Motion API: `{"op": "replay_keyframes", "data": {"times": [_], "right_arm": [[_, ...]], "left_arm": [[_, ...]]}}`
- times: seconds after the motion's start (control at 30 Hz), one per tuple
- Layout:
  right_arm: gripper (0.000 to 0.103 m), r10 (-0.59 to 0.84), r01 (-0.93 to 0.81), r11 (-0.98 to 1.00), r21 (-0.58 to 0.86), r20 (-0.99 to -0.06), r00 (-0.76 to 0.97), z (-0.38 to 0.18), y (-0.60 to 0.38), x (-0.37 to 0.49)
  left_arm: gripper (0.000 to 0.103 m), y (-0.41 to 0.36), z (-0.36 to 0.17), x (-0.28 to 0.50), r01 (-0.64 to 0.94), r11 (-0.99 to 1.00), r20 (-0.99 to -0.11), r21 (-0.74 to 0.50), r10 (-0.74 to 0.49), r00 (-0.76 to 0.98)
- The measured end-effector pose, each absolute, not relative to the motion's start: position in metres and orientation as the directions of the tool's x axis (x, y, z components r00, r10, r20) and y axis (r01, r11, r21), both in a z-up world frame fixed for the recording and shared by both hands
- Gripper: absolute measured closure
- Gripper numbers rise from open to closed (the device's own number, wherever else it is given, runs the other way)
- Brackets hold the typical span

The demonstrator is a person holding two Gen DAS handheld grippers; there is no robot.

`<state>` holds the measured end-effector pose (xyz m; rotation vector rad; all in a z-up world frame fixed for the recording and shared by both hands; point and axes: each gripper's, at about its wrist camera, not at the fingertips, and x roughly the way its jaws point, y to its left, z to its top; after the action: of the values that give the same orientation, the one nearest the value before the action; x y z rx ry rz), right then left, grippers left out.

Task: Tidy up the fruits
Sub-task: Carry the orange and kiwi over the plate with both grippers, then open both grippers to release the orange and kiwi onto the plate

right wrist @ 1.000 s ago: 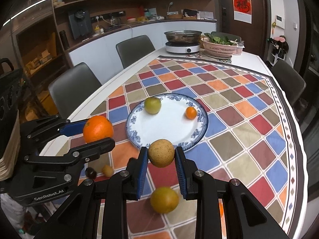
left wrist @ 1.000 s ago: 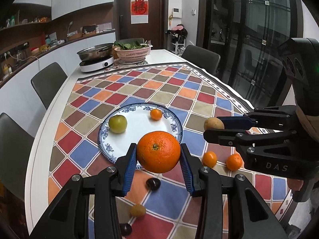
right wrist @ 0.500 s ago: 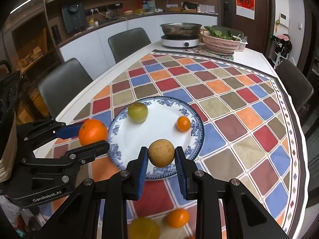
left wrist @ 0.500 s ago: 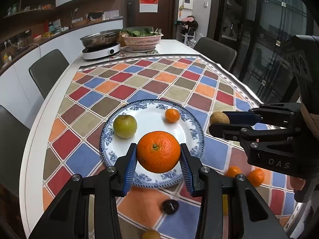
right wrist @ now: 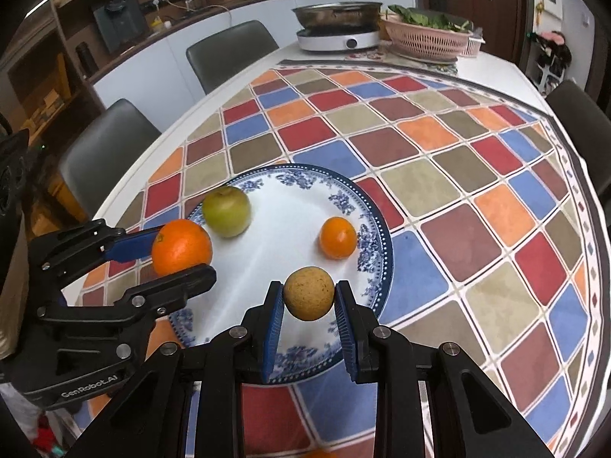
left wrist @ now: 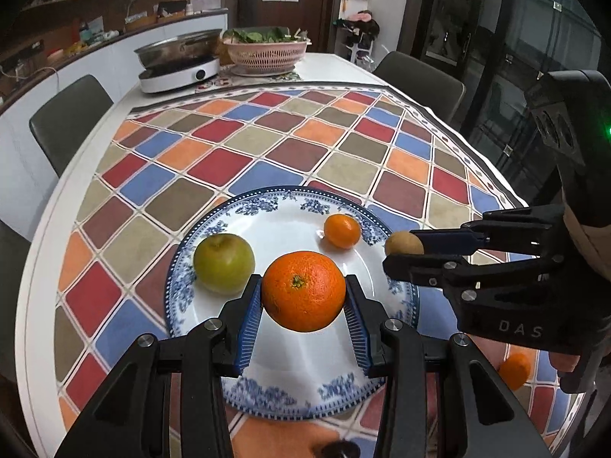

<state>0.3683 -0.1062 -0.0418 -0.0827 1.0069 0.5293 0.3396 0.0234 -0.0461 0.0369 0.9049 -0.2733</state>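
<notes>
My left gripper [left wrist: 303, 292] is shut on a large orange [left wrist: 303, 291] and holds it above the near part of the blue-and-white plate [left wrist: 267, 397]. My right gripper [right wrist: 309, 299] is shut on a small brown round fruit [right wrist: 309, 293] above the plate's near right rim [right wrist: 376, 229]. A green apple [left wrist: 223, 262] and a small tangerine [left wrist: 342, 231] lie on the plate. In the right wrist view the left gripper [right wrist: 179, 253] with the orange [right wrist: 181, 247] hangs over the plate's left side. In the left wrist view the right gripper [left wrist: 404, 246] holds the brown fruit [left wrist: 403, 243].
The plate lies on a chequered tablecloth [left wrist: 298, 152]. A tangerine [left wrist: 513, 370] and a dark small fruit [left wrist: 338, 450] lie on the cloth close by. An induction cooker with a pan [left wrist: 179, 65] and a pink basket of greens [left wrist: 267, 51] stand at the far end. Chairs [right wrist: 229, 53] surround the table.
Both grippers have moved forward with their fruits and now hang over the plate. The loose fruits on the cloth have slid towards the near edge of view.
</notes>
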Motion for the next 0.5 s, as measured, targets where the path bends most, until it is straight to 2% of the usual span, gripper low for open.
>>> {"op": "replay_keyframes", "data": {"times": [0.5], "right_arm": [[0.075,0.388,-0.425,0.879,0.219,-0.846,0.367,-0.065,-0.109,0.402]], "left_arm": [[0.062,0.025,-0.06,0.381,0.229,0.969,-0.812,-0.09,-0.204,0.547]]}}
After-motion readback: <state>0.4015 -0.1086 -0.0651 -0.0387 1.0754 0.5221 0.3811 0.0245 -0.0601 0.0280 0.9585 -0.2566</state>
